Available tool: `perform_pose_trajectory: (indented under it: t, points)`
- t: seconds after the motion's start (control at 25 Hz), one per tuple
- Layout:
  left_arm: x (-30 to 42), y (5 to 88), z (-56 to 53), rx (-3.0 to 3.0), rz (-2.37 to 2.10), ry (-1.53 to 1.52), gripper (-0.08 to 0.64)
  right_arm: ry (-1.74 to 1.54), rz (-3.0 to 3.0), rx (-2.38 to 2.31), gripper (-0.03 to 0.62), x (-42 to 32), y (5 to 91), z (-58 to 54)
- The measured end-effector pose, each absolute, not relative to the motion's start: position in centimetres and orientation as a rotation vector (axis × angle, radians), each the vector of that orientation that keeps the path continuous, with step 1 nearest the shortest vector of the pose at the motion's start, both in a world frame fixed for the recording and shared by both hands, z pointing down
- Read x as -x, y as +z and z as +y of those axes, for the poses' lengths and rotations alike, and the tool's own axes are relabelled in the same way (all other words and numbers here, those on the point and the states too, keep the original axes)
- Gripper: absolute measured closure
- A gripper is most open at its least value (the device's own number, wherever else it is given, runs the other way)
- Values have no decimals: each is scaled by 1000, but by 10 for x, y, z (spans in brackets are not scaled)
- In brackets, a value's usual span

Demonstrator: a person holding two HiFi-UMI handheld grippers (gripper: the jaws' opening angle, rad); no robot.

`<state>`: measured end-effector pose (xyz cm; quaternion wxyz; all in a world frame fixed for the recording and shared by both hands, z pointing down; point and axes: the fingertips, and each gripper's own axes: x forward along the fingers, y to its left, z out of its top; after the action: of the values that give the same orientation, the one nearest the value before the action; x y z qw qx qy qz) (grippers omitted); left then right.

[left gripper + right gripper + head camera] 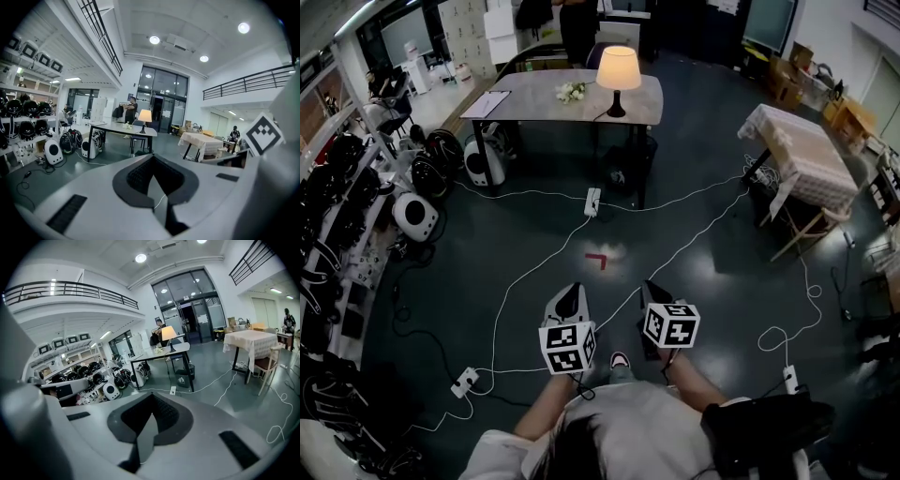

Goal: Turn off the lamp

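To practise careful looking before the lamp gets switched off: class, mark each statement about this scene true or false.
1. The lamp is lit. True.
2. The lamp stands on the floor. False: it stands on the table.
3. The left gripper and the right gripper are both shut and empty. True.
4. The left gripper touches the lamp. False: it is far short of the table.
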<state>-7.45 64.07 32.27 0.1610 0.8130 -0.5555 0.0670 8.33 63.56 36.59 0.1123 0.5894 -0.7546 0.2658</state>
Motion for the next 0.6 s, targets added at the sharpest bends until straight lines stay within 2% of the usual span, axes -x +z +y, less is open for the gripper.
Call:
perform_pose_trajectory:
  t: [0.6]
  points:
    - [33,330,539,-2281,-1594,201,554,828,-2214,-1666,592,-124,379,536]
